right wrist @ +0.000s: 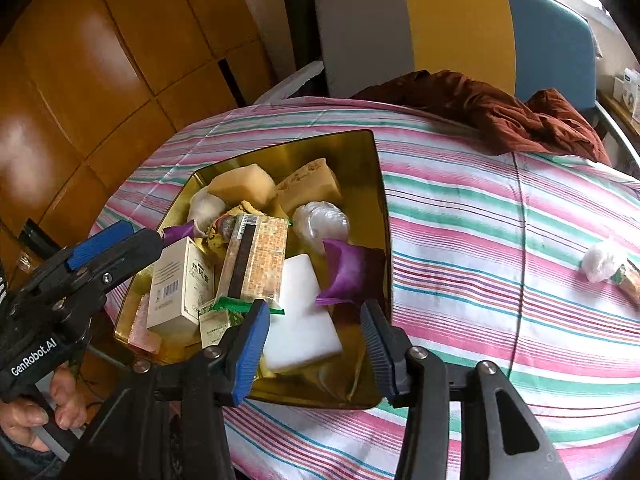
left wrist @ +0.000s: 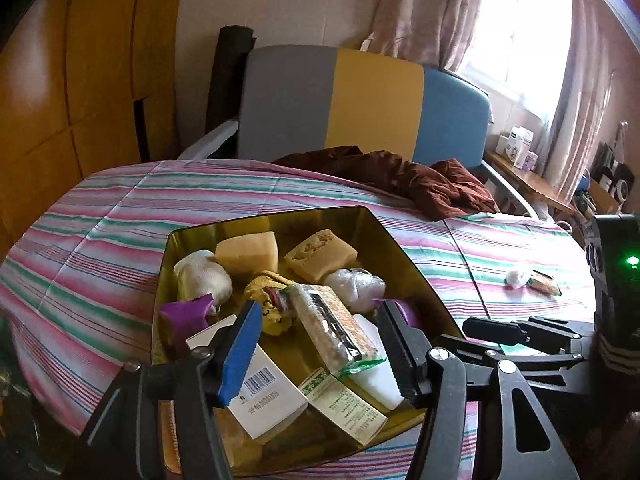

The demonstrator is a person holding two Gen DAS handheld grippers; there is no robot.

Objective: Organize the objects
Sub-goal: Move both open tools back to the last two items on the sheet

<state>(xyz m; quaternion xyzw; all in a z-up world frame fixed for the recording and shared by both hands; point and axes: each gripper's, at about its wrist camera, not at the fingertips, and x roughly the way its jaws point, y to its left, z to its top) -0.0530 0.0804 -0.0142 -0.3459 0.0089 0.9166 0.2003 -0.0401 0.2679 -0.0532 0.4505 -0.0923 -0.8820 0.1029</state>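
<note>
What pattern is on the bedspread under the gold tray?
Pink, green and white stripes on the bedspread; clearest in the right wrist view.

Home bedroom, striped bedsheet (left wrist: 120, 216), padded headboard (left wrist: 360, 104), curtained window (left wrist: 520, 40), wooden wardrobe (left wrist: 80, 80)

Both wrist views look forward and steeply down from close above the gold tray (left wrist: 192, 236) (right wrist: 372, 184) on the striped bed (left wrist: 100, 216) (right wrist: 500, 240), sharing both.

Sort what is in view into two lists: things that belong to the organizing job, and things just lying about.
Job:
gold tray
white box
wafer pack
white block
purple wrapper
white wad and snack, loose on the bed

Lying about:
brown cloth
headboard
boxes on the side shelf
</note>
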